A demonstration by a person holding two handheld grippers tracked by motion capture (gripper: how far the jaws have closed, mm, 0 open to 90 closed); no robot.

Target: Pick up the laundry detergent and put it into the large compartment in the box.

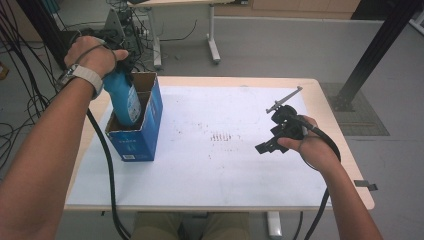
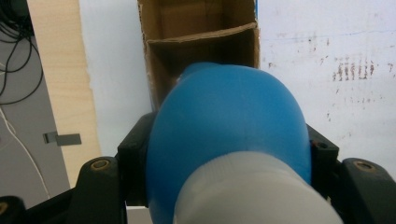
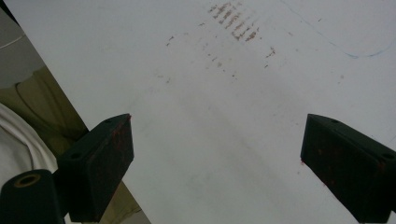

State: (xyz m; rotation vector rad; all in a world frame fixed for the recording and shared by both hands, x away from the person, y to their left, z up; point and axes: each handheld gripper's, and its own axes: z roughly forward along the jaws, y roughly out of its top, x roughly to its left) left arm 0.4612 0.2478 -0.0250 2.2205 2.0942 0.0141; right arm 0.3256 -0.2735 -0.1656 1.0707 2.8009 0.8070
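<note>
Bottle going into the box, upper left of the frame

The left gripper [image 2: 224, 158] clamped the blue bottle [image 1: 123, 97] just under its white cap, over the box [image 1: 142, 132]; the smooth plastic looked slippery and light. The right gripper [image 3: 217, 154] was wide, holding nothing.

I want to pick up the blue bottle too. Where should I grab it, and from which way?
Grab the blue bottle around its rounded shoulder, just below the white cap, coming from above. It stands nearly upright with its bottom already inside the blue box, so the top part is probably the easiest to reach. The left gripper holds it there, one jaw on each side.
</note>
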